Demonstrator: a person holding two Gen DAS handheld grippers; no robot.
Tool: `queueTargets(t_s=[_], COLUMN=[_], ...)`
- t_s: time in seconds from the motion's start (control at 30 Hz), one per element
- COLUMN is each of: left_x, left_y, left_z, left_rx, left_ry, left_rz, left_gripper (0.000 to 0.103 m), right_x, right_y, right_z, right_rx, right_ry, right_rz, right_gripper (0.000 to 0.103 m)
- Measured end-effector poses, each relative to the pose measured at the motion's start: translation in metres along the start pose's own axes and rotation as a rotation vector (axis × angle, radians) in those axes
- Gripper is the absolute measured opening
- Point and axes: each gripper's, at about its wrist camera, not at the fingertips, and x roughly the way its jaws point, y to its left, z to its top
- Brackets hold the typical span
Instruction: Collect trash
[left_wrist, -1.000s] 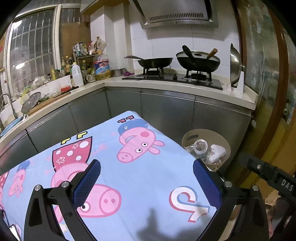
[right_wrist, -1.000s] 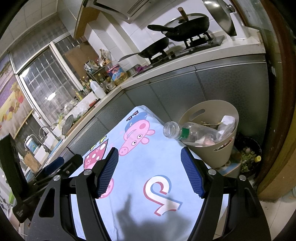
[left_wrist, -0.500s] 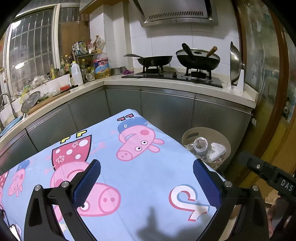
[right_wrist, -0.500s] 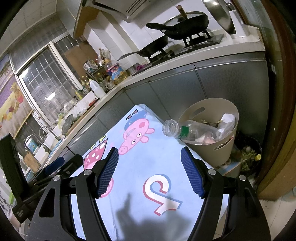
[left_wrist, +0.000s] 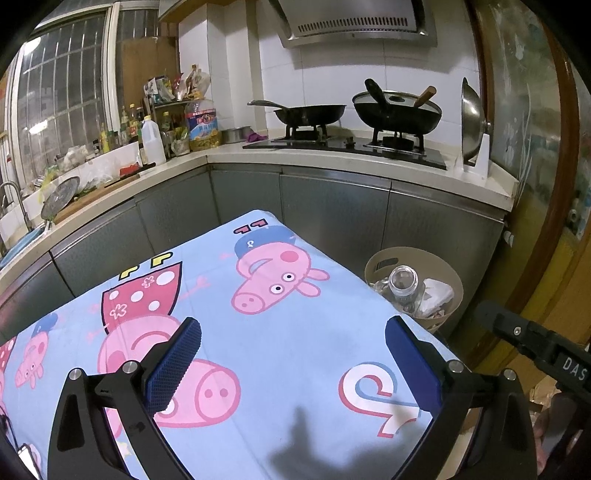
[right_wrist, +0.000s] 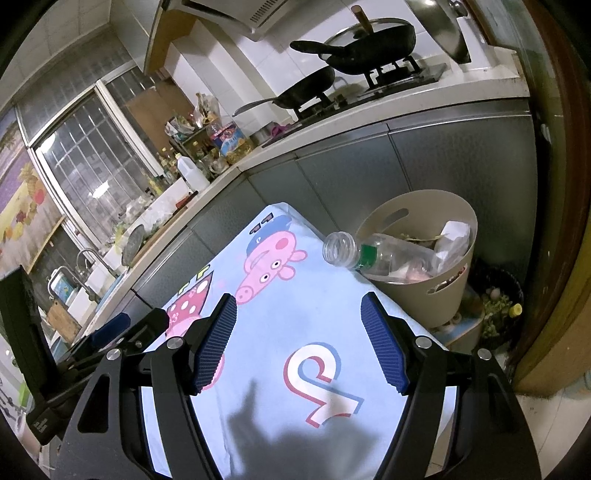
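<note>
A beige trash bin stands on the floor just past the table's far right corner. A clear plastic bottle lies in it, its open neck sticking out over the rim toward the table, beside crumpled white paper. My left gripper hovers open over the cartoon-pig tablecloth, nothing between its blue pads. My right gripper is open too, empty, above the cloth near the bin. The other gripper's body shows at each view's edge.
Grey cabinets and a counter wrap around the table; two pans sit on the stove. A dark tub of food scraps sits on the floor right of the bin. A wooden door frame stands at the right.
Both views have shifted only slightly; the scene sits a little lower in the right wrist view. Both grippers stay open and empty, and the bottle rests in the bin as before.
</note>
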Motion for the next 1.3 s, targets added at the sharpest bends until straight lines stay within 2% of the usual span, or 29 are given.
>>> queueTargets(t_s=[1.3], left_x=[0.0089], left_y=[0.0015], left_z=[-0.0067], left_rx=[0.007], left_ry=[0.006], left_rz=[0.003], left_gripper=[0.099], right_x=[0.0026], right_y=[0.0011], right_z=[-0.002], right_rx=[0.004], right_ry=[0.009], right_rz=[-0.005], right_gripper=[0.069])
